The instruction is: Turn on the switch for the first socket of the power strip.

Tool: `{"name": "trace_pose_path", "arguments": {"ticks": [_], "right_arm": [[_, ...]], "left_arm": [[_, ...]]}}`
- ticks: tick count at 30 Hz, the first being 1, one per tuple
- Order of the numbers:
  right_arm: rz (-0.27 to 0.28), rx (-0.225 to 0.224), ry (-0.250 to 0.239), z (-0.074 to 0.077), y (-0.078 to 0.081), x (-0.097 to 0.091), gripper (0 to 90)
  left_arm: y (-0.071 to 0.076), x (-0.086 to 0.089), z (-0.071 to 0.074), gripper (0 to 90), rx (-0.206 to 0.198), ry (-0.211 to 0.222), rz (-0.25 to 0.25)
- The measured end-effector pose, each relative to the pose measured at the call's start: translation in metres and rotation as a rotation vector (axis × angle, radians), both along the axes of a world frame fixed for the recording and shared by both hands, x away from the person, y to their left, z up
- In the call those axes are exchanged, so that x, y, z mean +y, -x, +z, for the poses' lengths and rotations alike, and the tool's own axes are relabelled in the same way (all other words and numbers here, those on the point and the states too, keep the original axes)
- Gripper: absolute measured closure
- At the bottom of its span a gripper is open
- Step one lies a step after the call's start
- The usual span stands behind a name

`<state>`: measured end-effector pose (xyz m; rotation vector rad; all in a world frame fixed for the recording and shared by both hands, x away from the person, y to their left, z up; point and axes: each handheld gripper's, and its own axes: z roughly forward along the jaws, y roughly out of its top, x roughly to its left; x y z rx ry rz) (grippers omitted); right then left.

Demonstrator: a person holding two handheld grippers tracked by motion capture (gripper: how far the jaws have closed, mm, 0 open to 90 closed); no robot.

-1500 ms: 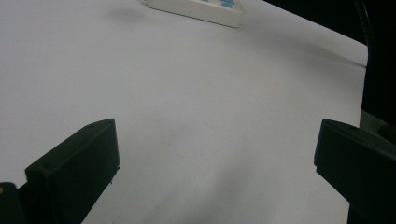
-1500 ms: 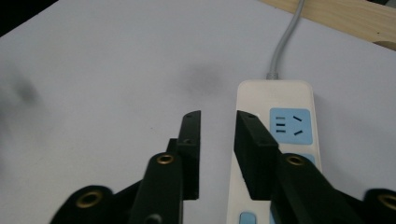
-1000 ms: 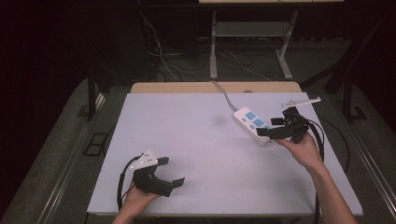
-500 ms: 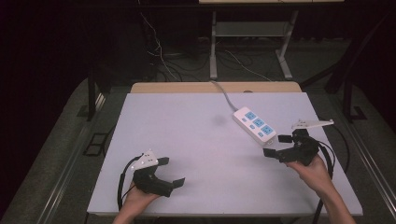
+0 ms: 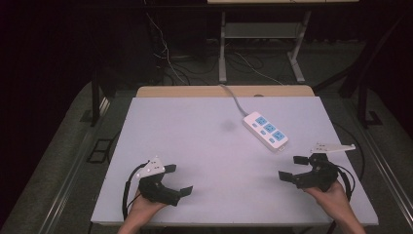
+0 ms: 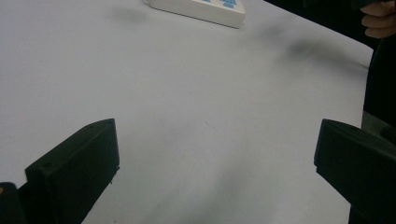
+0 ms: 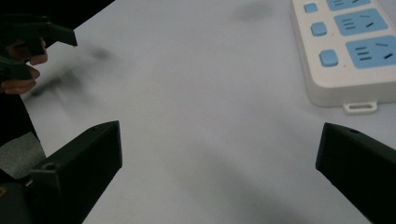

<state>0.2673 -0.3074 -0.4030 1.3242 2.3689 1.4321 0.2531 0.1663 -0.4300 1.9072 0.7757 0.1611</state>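
High view gives me the white power strip [image 5: 266, 130] lying on the table [image 5: 204, 146] right of centre, toward the far side; my right gripper [image 5: 296, 168] sits near it at the near right, jaws wide apart, gripping nothing; my left gripper [image 5: 178, 179] rests near left, jaws equally spread and empty.

Your left gripper [image 5: 178, 179] and right gripper [image 5: 291, 168] are black, blocky-jawed, each topped by a pale three-cornered plate, black cables looping behind; your forearms are bare, no sleeves
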Motion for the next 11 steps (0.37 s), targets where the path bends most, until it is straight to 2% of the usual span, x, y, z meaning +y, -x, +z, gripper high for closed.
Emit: {"name": "trace_pose_path", "arguments": {"ticks": [11], "right_arm": [[0.005,0.017,0.002,-0.019,0.016,-0.002,0.0]], "left_arm": [[0.000,-0.001,0.000,0.0,0.003,-0.006,-0.001]]}}
